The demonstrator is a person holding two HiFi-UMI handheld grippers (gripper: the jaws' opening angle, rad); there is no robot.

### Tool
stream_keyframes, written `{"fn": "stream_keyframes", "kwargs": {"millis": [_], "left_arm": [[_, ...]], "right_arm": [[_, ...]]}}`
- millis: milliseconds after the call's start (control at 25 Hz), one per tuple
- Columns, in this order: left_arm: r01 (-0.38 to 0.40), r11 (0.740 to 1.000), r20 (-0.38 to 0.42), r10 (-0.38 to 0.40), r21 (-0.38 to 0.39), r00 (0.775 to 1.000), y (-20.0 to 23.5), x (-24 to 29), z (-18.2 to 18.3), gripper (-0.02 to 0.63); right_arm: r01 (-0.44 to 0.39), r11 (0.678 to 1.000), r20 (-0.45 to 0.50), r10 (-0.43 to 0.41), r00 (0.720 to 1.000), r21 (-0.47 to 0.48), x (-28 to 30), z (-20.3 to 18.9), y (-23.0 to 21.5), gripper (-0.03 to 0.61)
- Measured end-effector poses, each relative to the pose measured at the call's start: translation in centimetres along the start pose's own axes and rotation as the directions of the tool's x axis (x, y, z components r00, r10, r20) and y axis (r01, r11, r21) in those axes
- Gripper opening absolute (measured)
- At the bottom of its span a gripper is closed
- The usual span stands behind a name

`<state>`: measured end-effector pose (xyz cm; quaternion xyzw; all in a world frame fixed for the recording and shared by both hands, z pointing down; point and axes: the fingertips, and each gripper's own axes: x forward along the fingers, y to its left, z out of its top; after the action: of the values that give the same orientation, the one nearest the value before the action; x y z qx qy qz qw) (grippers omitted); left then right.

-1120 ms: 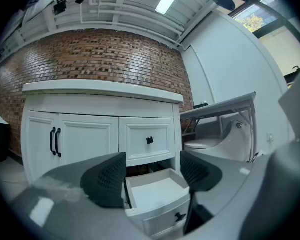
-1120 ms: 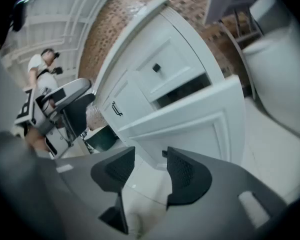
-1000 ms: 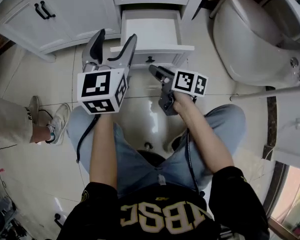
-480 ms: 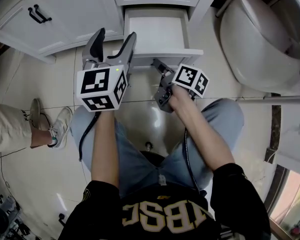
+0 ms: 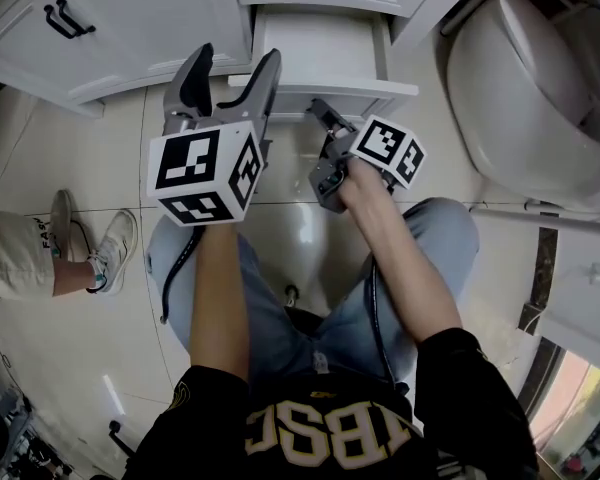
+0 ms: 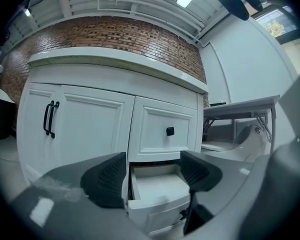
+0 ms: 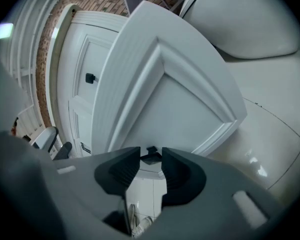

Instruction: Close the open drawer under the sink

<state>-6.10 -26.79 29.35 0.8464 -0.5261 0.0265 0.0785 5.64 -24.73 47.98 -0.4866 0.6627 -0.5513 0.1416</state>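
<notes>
Jutting out from the foot of the white vanity cabinet [image 5: 150,18], the drawer [image 5: 320,53] stands open, its bare white inside showing from above. The right gripper [image 5: 322,118] is at the drawer's front panel. In the right gripper view its jaws are drawn in to a narrow gap, and the small black knob [image 7: 151,155] sits in that gap at the tips, reaching from one pad to the other. The right forearm [image 5: 400,268] stretches forward and down over the knee, with the gripper's marker cube tipped up and to the right.

The left gripper [image 5: 230,80] is just left of the right one and nearer the head camera — its jaws are spread wide with nothing between them, and it is clear of the drawer front. From the left gripper view the open drawer shows beyond the gap between the jaws, under a closed upper drawer [image 6: 165,129]. The left forearm [image 5: 215,298] runs nearly straight ahead. A toilet [image 5: 520,88] stands to the right of the cabinet.
</notes>
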Motion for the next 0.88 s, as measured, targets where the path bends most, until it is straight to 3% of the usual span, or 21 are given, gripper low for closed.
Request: {"fn": "stream_keyframes", "kwargs": {"millis": [280, 880], "left_arm": [[0.023, 1.0, -0.024, -0.023, -0.003, 0.999, -0.7, 1.3, -0.9, 0.344], [-0.043, 0.997, -0.055, 0.046, 0.061, 0.997, 2.6, 3.7, -2.7, 0.344]], "right_arm": [[-0.015, 1.0, 0.015, 0.015, 1.0, 0.005, 1.7, 1.7, 0.0, 0.141], [-0.112, 0.992, 0.081, 0.117, 0.99, -0.059, 7.8, 7.4, 0.3, 0.149]]}}
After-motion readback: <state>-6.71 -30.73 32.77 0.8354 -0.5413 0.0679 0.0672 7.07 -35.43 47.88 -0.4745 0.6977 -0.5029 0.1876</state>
